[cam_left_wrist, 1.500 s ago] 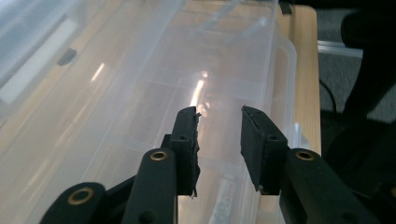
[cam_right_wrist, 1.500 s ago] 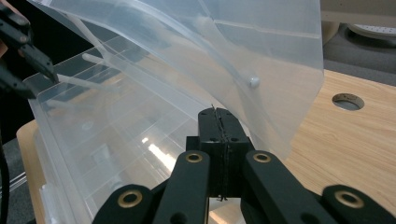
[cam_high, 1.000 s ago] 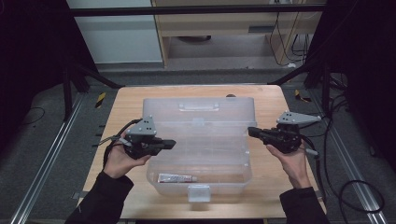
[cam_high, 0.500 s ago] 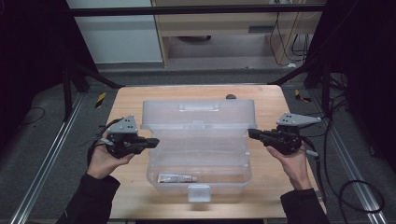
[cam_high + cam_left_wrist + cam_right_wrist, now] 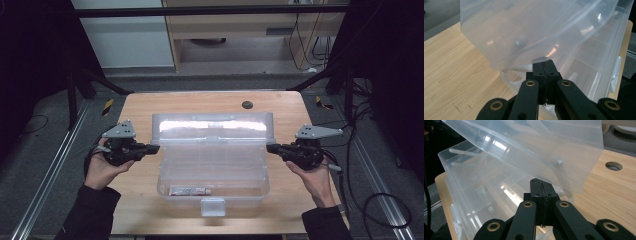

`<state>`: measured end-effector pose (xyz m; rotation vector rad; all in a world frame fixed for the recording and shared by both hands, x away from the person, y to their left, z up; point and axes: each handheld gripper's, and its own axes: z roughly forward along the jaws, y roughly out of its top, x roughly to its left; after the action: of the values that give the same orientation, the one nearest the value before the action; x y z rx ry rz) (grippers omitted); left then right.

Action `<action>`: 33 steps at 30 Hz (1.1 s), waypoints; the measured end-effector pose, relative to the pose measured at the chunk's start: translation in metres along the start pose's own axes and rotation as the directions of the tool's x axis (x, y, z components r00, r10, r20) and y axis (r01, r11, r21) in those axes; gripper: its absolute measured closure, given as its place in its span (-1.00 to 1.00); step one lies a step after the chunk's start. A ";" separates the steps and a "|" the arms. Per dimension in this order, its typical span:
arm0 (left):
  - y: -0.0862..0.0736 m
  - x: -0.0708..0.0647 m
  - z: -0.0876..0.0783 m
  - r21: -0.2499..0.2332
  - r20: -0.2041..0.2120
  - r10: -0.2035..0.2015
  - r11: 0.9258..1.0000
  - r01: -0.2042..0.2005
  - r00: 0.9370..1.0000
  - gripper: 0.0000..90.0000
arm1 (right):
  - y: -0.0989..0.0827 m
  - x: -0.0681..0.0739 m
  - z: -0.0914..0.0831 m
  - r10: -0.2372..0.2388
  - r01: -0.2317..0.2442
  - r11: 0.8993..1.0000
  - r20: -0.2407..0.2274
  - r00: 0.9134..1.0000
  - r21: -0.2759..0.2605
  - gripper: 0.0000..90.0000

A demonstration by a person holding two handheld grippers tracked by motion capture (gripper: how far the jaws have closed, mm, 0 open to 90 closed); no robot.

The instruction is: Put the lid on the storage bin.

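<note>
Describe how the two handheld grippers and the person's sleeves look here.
Both the left gripper and the right gripper are black, each topped by a grey three-cornered plate and trailing a dark cable. In the gripper views each has two black jaws on linkage arms with brass-coloured pivot rings. The person wears dark long sleeves; the hands are bare.

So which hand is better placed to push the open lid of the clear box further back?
Neither has a clear edge. The left gripper and the right gripper both sit shut, each at one bottom corner of the raised lid, mirrored. Probably use both together so the box does not twist.
</note>
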<state>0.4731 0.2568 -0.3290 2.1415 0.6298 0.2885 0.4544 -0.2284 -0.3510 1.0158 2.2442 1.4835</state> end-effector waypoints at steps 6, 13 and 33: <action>-0.004 -0.005 0.001 0.011 -0.005 0.008 1.000 -0.008 1.000 1.00 | -0.006 0.005 -0.008 -0.011 0.010 1.000 0.011 1.000 0.010 1.00; -0.011 -0.010 -0.003 0.024 -0.016 0.014 1.000 -0.014 1.000 1.00 | -0.013 0.009 -0.013 -0.017 0.016 1.000 0.028 0.999 0.014 1.00; -0.040 -0.028 0.006 0.093 -0.052 0.020 0.996 -0.015 0.998 1.00 | -0.037 0.027 -0.007 -0.084 0.069 0.984 0.086 0.993 0.162 1.00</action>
<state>0.4387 0.2579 -0.3640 2.2350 0.6673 0.3325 0.4160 -0.2238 -0.3760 1.0085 2.3363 1.2172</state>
